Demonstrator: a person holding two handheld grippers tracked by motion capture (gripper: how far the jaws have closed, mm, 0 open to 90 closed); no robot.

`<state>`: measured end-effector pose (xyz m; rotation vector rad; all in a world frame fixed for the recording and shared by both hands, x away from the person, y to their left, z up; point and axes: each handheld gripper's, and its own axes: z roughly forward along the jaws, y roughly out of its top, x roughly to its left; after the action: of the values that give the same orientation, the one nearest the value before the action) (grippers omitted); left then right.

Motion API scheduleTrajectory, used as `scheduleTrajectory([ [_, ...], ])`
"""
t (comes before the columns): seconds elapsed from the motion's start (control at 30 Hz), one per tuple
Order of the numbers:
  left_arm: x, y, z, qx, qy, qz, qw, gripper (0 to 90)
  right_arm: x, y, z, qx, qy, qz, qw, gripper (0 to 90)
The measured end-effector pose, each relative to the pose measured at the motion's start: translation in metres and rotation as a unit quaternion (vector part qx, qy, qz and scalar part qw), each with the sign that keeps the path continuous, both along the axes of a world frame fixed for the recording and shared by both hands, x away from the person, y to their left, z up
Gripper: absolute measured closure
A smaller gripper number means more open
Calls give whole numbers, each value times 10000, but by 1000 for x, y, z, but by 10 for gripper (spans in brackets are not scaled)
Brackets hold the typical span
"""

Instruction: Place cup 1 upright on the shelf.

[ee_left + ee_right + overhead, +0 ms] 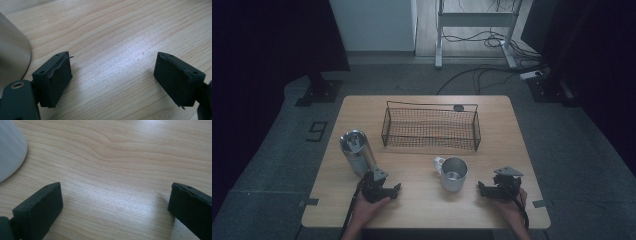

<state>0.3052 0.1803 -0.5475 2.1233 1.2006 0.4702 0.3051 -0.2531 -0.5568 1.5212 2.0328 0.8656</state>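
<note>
On bare table [422,200], left gripper [112,77] parted, empty, right gripper [115,207] wide, empty.

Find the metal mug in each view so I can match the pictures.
High view: the metal mug stands right of centre near the front, between the two tongs.
Left gripper view: not in it; the curved metal at the left edge is the steel tumbler.
Right gripper view: its pale side at the upper left.
Shared landmark: the wooden table.
</note>
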Motion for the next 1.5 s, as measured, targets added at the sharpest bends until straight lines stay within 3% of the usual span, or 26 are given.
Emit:
scheduleTrajectory([
  [0.83, -3, 0, 0, -18, -11, 96, 10000, 167, 1, 0, 0, -2, -21, 38, 10000, 4],
  [1.17, -6, 4, 1, -130, 7, 91, 9999, 178, 1, 0, 0, 6, -27, 55, 10000, 11],
  [1.5, -12, 5, 9, -141, -113, 14, 9998, 174, 1, 0, 0, 12, -31, 53, 10000, 15],
])
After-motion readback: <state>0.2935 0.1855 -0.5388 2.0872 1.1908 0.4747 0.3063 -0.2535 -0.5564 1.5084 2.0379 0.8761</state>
